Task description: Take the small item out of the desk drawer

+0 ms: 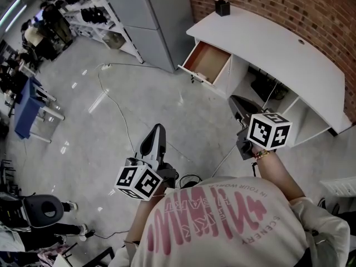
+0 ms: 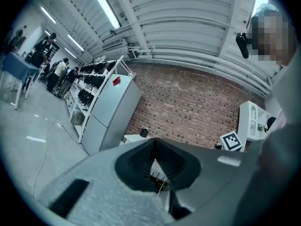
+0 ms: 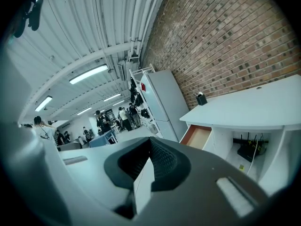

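While the drawer (image 1: pixel 207 62) stands pulled out of the white table (image 1: pixel 289 49), whatever small item lies inside can't be made out. The left gripper (image 1: pixel 158 131) and right gripper (image 1: pixel 238 104) hang well apart from it, jaws pressed together, holding nothing.

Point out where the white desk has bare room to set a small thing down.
The white curved desk top is bare almost end to end, from the small black container at its far end along the red brick wall. The open wooden drawer looks empty too. Crowded: the open compartment underneath, with dark gear and cables.
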Available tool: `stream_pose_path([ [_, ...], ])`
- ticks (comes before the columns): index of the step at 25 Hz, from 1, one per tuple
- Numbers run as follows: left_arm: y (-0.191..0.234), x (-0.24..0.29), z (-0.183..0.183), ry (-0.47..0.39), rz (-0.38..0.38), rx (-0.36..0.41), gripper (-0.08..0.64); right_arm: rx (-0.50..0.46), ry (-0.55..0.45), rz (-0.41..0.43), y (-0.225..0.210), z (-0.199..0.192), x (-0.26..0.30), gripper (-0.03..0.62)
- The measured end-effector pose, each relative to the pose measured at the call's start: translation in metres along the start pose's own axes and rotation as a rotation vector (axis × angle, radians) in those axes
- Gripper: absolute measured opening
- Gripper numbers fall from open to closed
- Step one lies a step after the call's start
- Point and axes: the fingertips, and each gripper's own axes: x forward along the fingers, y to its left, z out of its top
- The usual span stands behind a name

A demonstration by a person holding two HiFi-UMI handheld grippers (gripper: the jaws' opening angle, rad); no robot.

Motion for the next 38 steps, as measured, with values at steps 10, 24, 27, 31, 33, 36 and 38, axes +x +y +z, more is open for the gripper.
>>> stream_pose_path([
  [10,-0.003,0.019,-0.002,0.0,-0.016,-0.007,0.005,-0.001,-0.009,-0.028,-0.018,0.011,0.0,0.012],
  [24,-0.01,0.021,-0.011,0.038,-0.029,-0.014,0.005,0.024,0.005,-0.065,-0.028,0.003,-0.012,0.012],
  [27,-0.01,0.022,-0.009,0.043,-0.03,-0.012,0.005,0.029,0.007,-0.067,-0.029,0.004,-0.011,0.012],
  [31,-0.009,0.025,-0.008,0.046,-0.029,-0.016,0.005,0.035,0.013,-0.075,-0.032,0.005,-0.008,0.012],
  [33,-0.008,0.026,-0.009,0.046,-0.028,-0.016,0.005,0.035,0.015,-0.075,-0.033,0.005,-0.007,0.012],
  [36,-0.005,0.029,-0.009,0.043,-0.026,-0.02,0.005,0.03,0.014,-0.077,-0.035,0.007,-0.005,0.012],
  [38,-0.005,0.033,-0.008,0.037,-0.03,-0.019,0.005,0.029,0.015,-0.082,-0.038,0.007,-0.004,0.012],
])
